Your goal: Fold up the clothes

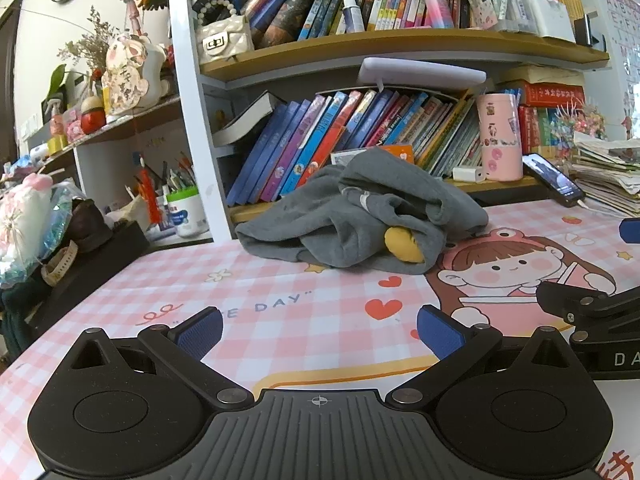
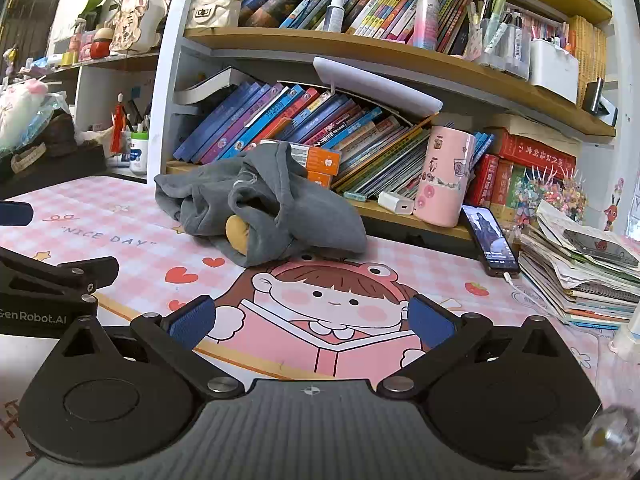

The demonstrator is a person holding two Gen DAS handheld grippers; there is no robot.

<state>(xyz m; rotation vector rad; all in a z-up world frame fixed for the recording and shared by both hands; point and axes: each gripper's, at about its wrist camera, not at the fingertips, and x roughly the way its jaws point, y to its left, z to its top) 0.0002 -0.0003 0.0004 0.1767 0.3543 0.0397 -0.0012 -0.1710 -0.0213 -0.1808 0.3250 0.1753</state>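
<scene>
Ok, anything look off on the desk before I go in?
The grey garment lies crumpled in a heap at the back of the mat, a yellow patch poking out. Both grippers, left and right, are open and apart from it.

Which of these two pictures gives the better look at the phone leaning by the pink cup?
The right wrist view. There the phone shows whole, its lit screen facing the camera, beside the pink cup. In the left wrist view the phone sits near the picture's edge, looking smaller and more slanted.
</scene>
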